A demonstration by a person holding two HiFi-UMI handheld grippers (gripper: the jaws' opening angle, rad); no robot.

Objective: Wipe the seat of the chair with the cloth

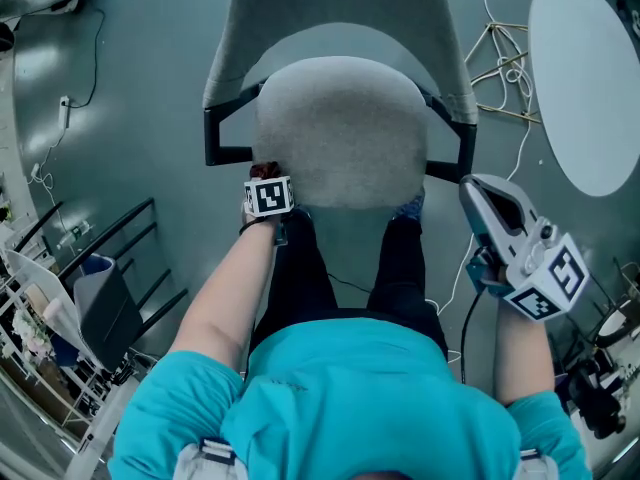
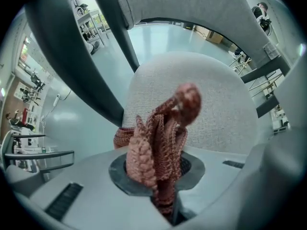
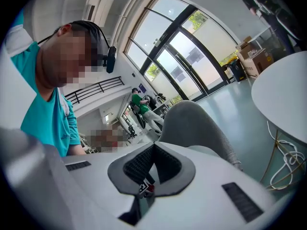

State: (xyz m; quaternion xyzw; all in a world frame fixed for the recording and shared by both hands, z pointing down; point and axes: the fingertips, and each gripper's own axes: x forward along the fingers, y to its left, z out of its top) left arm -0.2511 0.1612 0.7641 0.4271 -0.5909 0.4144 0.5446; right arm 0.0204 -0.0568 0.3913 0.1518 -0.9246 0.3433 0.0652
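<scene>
Knitted red cloth bunched in the left gripper — jaws clamped on its lower folds, the rest standing up loose. The gripper sits at the near left edge of the grey seat. Right gripper is raised well off to the right, jaws together on nothing.

Risks: the cloth is a wad, so a pass may clean only a narrow stripe — or the hard jaw tips may scrape the fabric. The chair is unsteadied and may shift under a push.
</scene>
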